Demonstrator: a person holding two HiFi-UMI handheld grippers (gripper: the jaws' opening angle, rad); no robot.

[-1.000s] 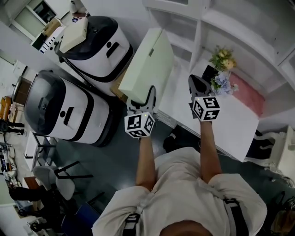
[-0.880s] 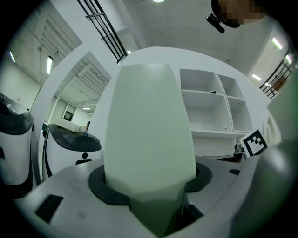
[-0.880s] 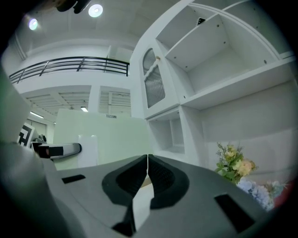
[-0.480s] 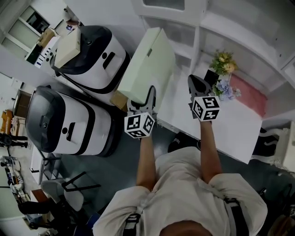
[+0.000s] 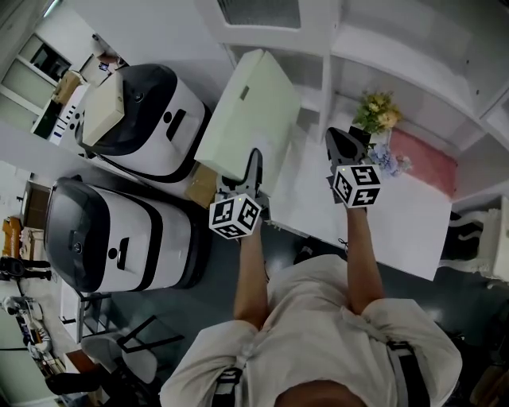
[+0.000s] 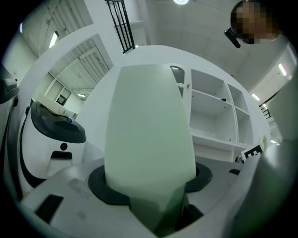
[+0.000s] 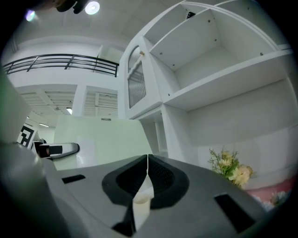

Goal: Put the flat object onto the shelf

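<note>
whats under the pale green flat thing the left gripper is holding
In the head view, part of a brown box shows below the flat object, which the left gripper clamps. The rest of the box is covered.

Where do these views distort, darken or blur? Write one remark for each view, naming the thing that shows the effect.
Head view: evenly lit and sharp, with hardly any glare. Left gripper view: fisheye with black corners; the flat panel bulges like a barrel and goes soft near the left gripper. Right gripper view: the shelf unit shows its straight boards curved; a ceiling lamp flares at top left.
</note>
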